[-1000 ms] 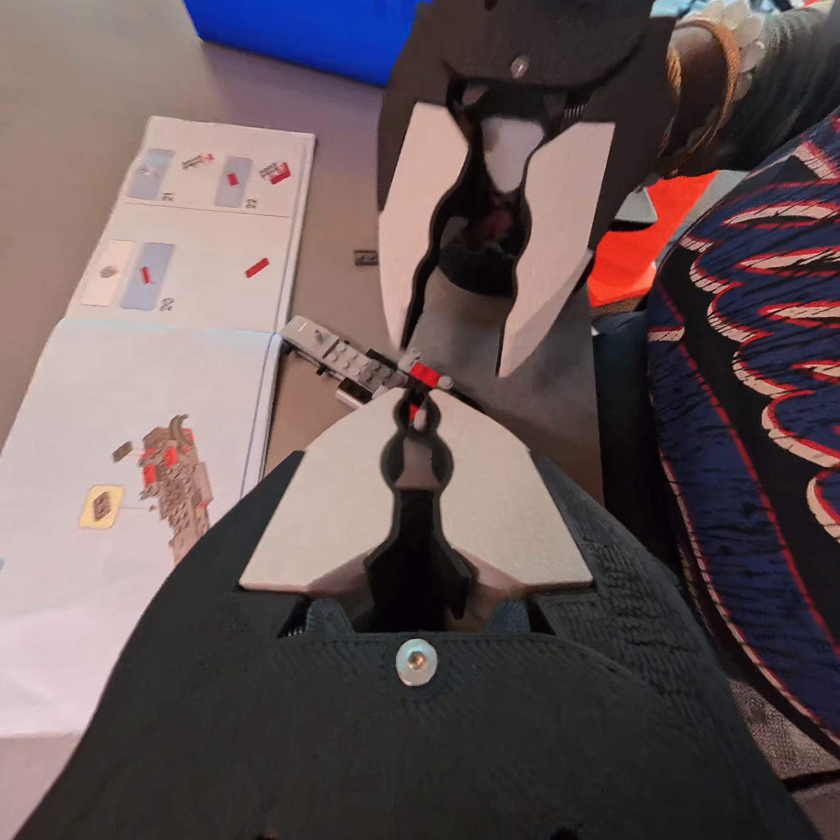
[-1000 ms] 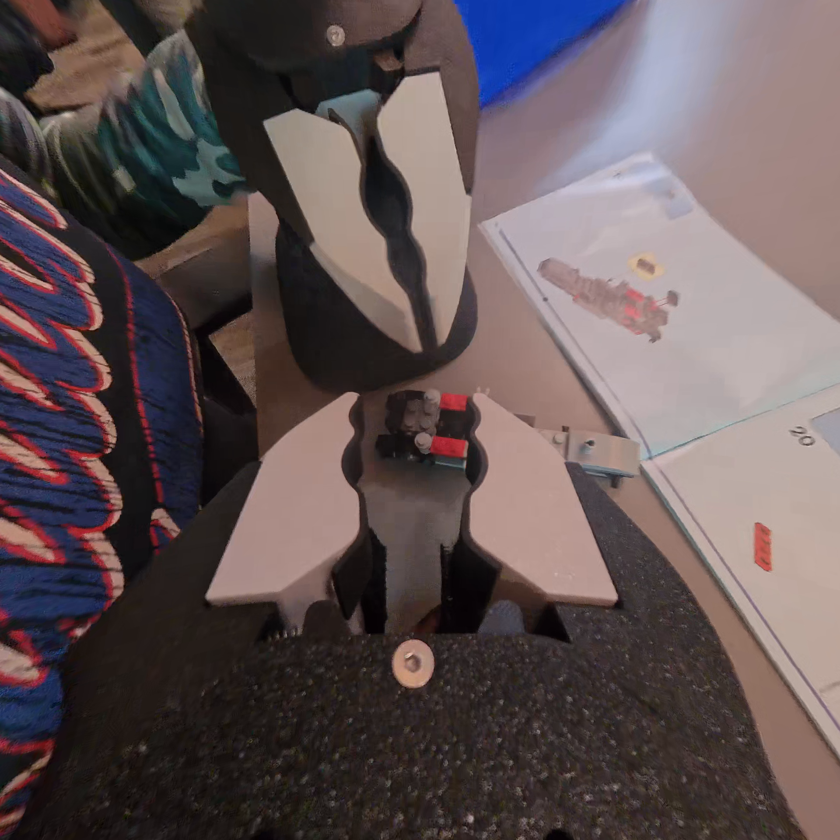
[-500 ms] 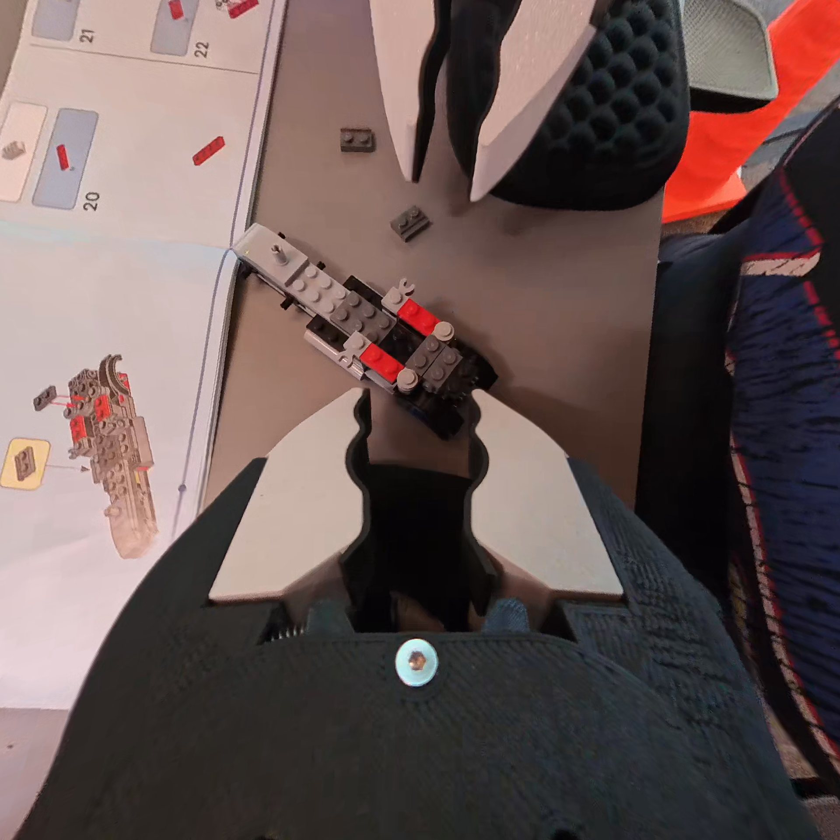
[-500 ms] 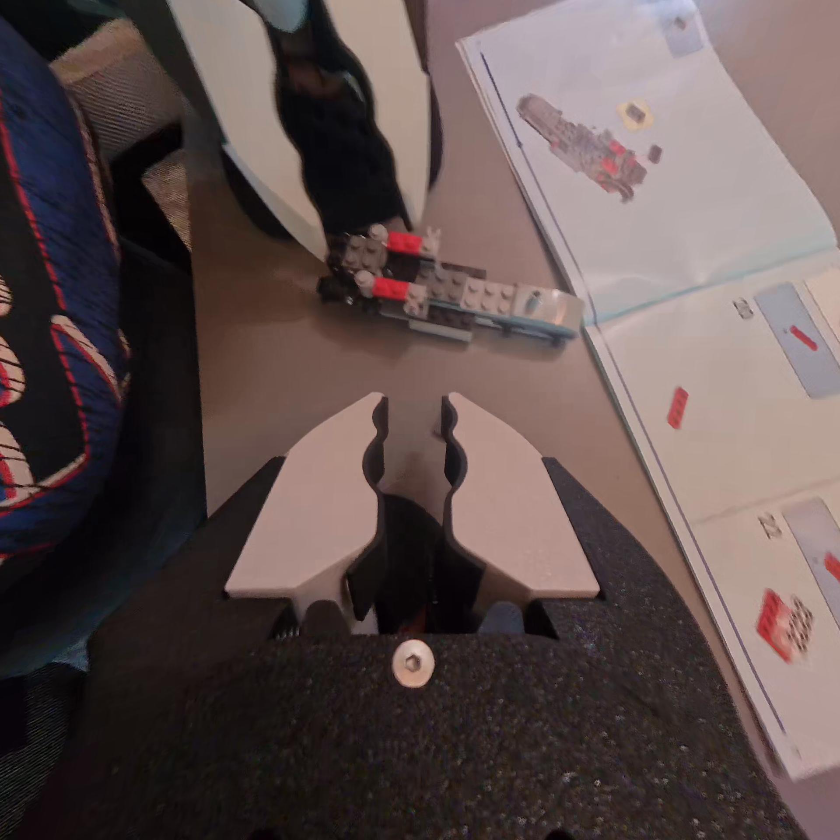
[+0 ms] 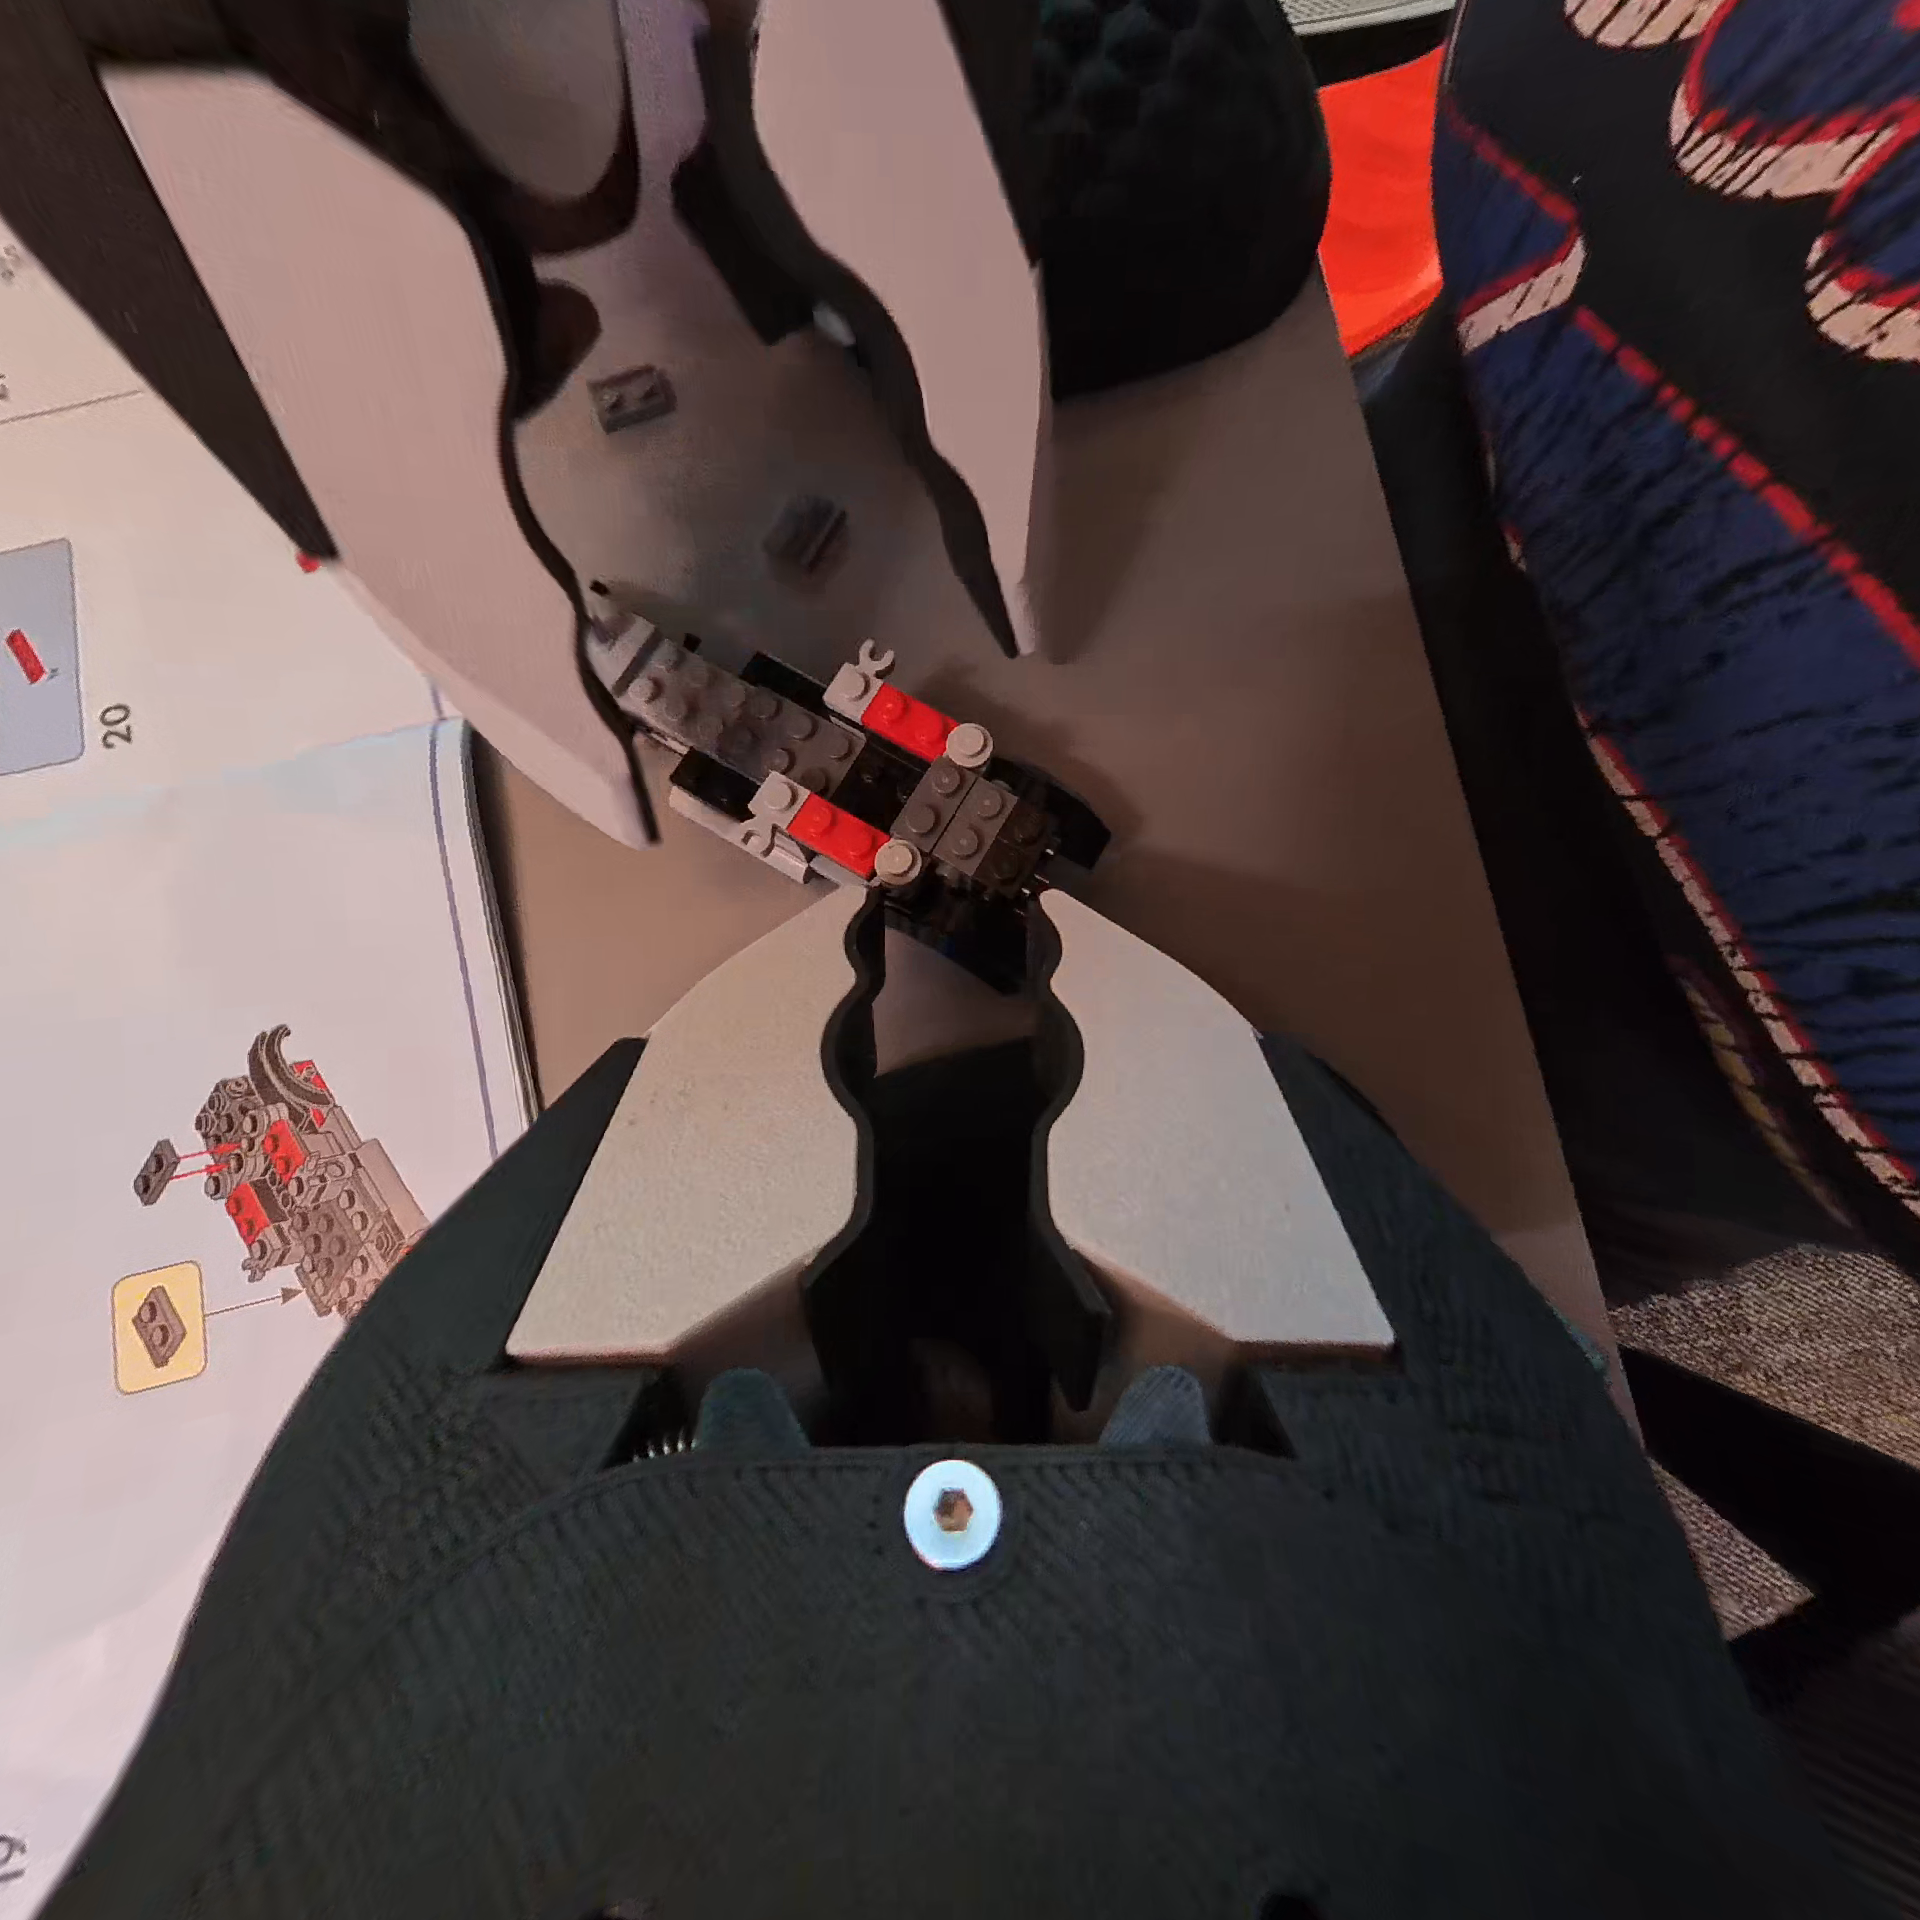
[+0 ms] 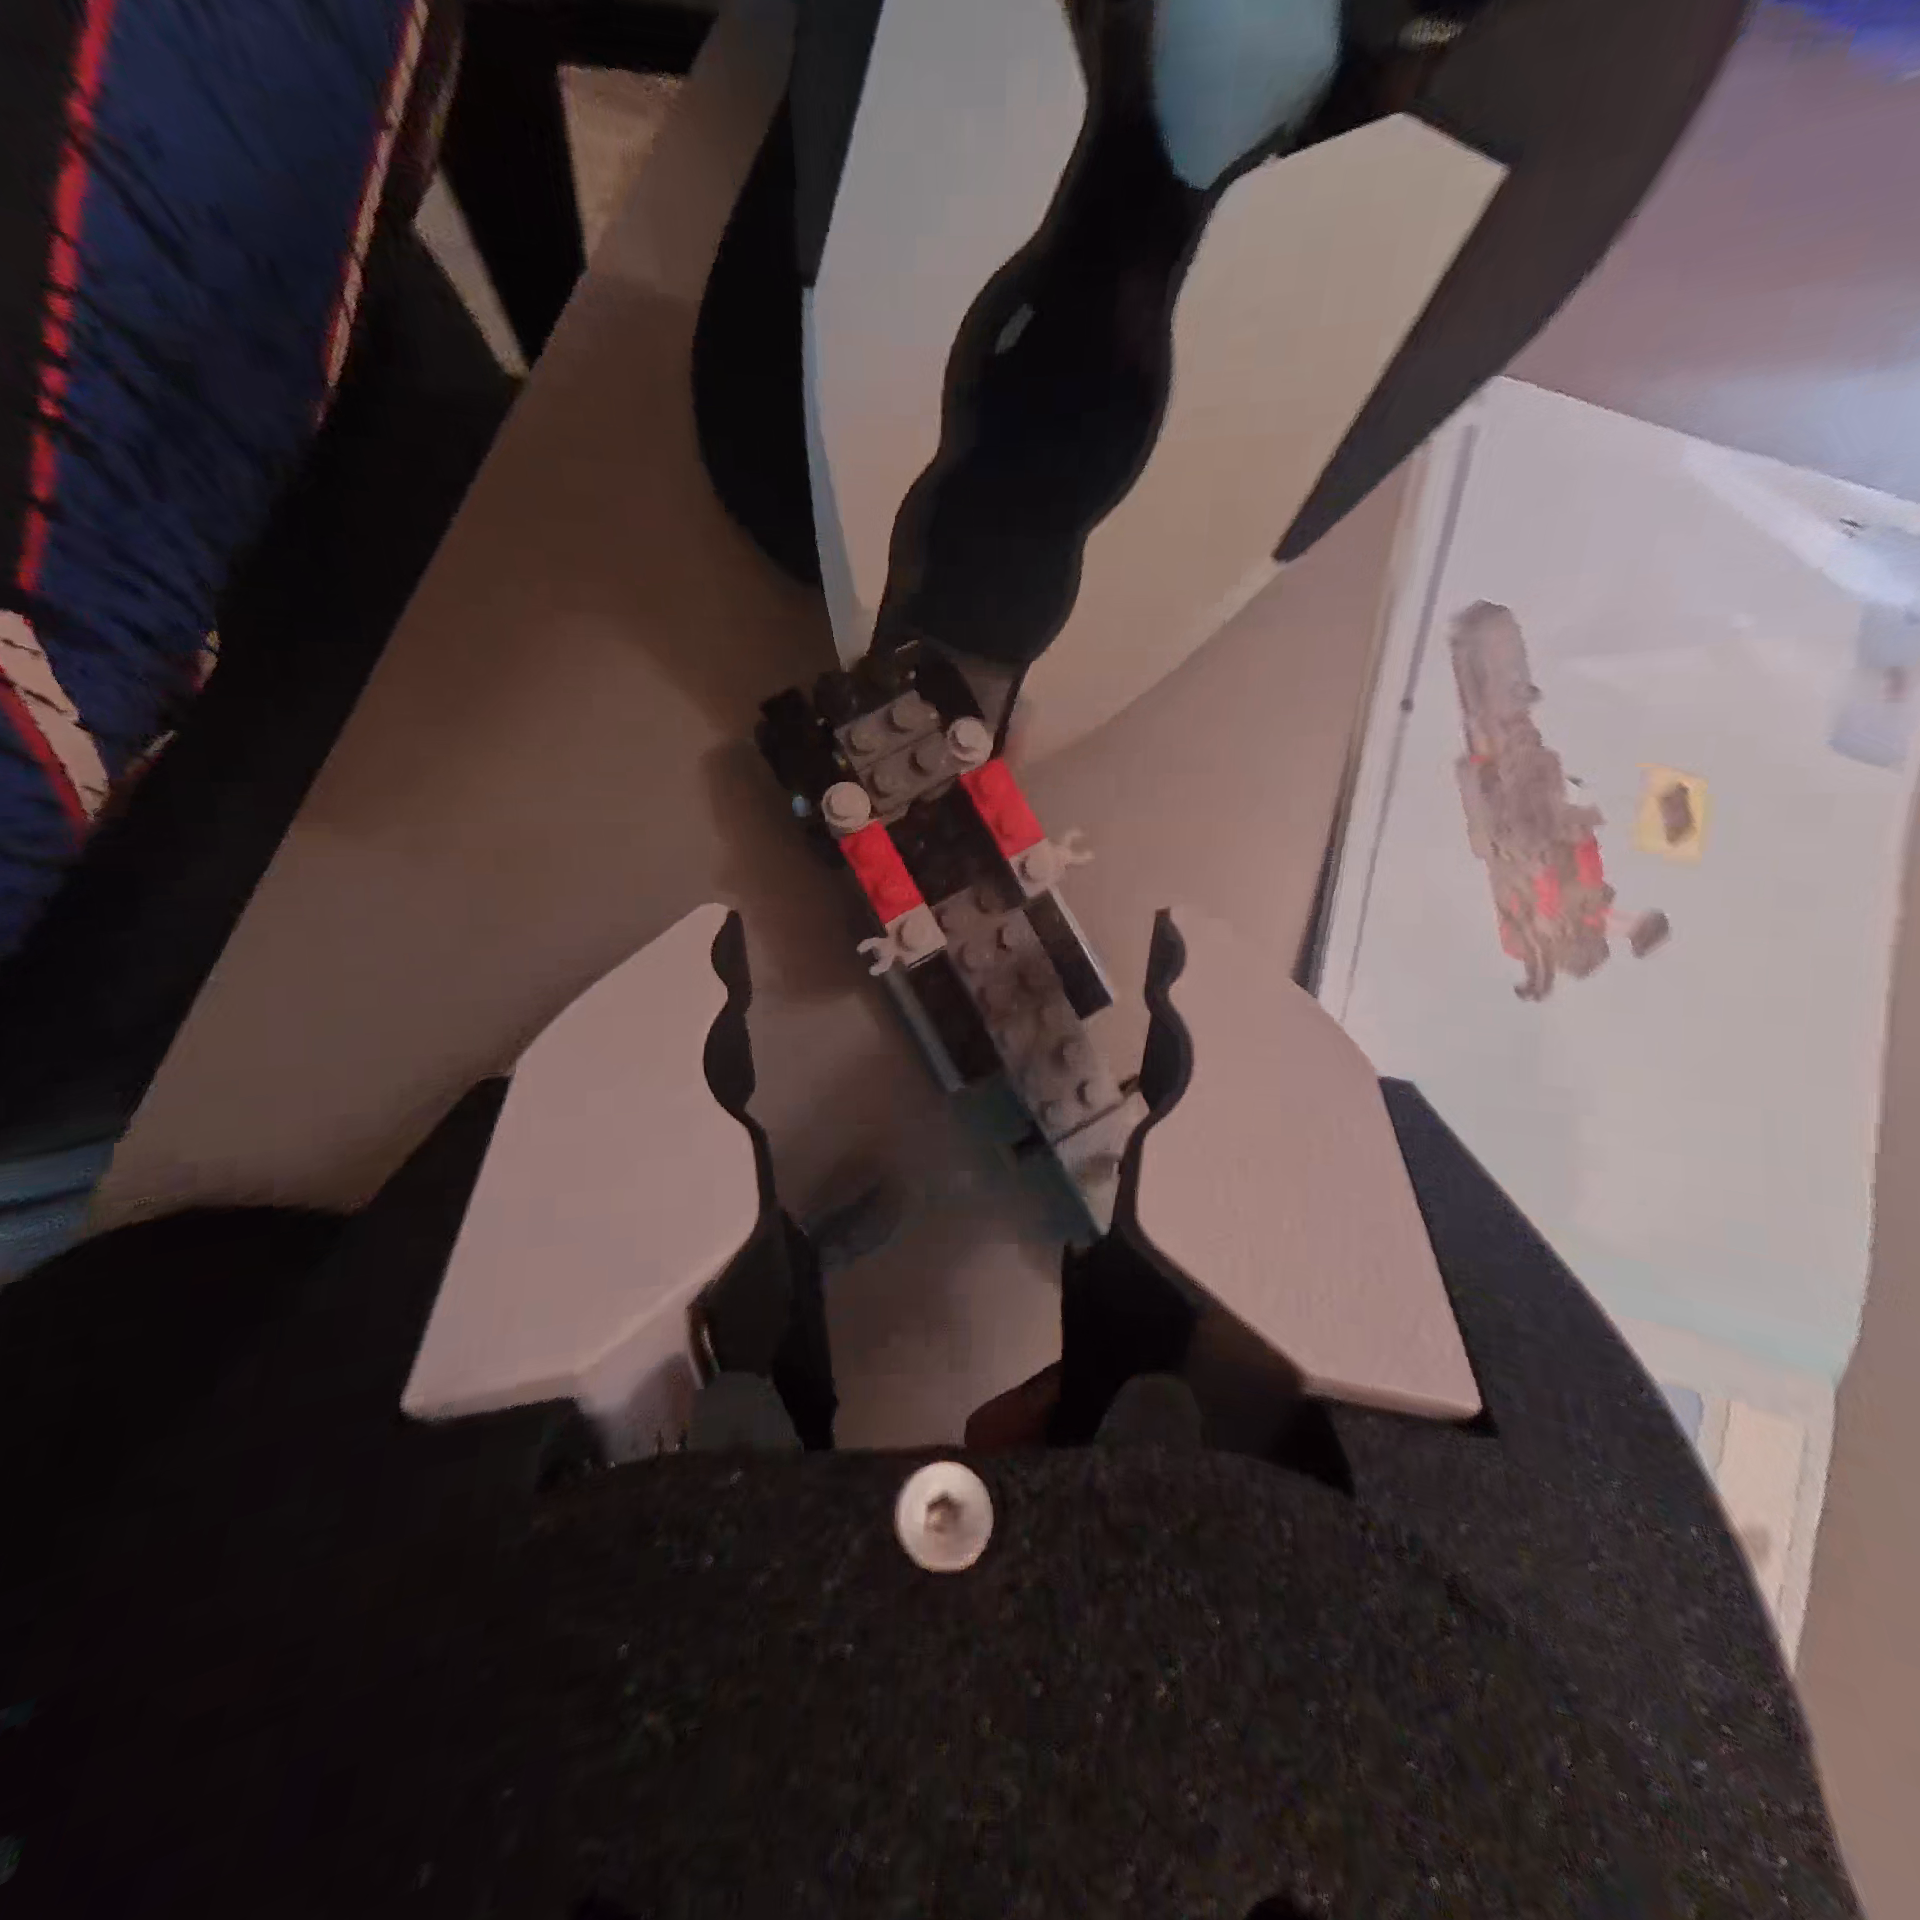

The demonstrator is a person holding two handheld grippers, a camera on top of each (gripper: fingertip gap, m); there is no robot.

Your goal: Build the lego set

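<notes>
Tabletop (image 5: 1195,582) bears lego model (image 5: 862,779), open instruction booklet (image 5: 239,935) beside it.

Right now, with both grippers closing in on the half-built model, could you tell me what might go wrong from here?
1. The left gripper pinches only the dark end of the lego model; lifting from there could lever bricks apart.
2. The right gripper is open around the grey end; closing off-centre may knock off the small clip pieces.
3. Two loose grey plates lie under the right gripper and could be swept aside.
</notes>
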